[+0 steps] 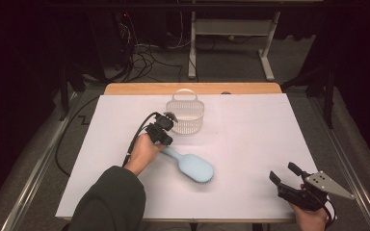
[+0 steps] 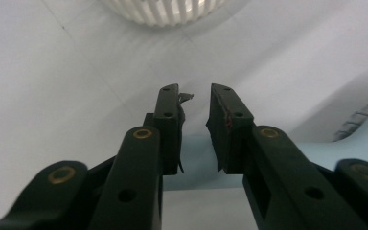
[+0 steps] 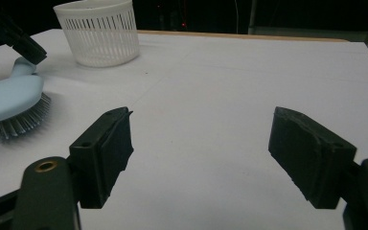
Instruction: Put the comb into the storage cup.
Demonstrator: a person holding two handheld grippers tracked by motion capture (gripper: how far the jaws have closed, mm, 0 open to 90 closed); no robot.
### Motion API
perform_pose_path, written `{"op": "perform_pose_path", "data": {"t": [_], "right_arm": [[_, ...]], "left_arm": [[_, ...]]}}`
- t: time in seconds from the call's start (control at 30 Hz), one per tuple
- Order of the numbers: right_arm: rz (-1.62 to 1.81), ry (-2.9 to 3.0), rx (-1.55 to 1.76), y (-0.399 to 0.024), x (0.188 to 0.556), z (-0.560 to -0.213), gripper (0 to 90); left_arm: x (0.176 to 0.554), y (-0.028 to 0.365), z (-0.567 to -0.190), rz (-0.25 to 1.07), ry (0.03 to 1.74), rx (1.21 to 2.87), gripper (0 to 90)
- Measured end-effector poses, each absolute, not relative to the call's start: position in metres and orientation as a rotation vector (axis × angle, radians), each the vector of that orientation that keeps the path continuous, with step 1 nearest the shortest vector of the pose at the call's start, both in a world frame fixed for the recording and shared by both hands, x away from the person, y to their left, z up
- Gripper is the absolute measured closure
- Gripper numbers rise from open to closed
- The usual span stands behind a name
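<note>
**Blue brush handle between your left jaws**

Your left gripper has its jaws narrowed around the blue hairbrush handle, pads not plainly pressing it. Your right gripper, well away from the brush, is spread wide and holds nothing.

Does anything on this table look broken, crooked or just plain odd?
Mostly tidy. One small thing: on the left tongs, the lining of one pad looks frayed, with a loose flap curling off its tip. The blue hairbrush lies bristles down, and the white basket stands upright and undamaged.
</note>
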State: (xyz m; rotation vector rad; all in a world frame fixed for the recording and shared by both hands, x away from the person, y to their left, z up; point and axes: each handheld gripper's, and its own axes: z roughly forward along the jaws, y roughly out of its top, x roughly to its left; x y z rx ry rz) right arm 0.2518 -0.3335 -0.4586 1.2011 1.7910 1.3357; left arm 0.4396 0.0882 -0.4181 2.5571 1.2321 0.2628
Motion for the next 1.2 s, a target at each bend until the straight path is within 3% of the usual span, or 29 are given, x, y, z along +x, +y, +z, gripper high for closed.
{"op": "perform_pose_path", "data": {"t": [0.37, 1.2], "right_arm": [[1.335, 1.794, 1.199, -0.333, 0.251, -0.459, 23.8], [1.348, 1.793, 1.196, -0.335, 0.250, -0.458, 23.7]], "left_arm": [[0.440, 0.091, -0.420, 0.232, 1.250, 2.571, 83.4], [0.414, 0.105, -0.430, 0.141, 1.212, 2.630, 85.7]]}}
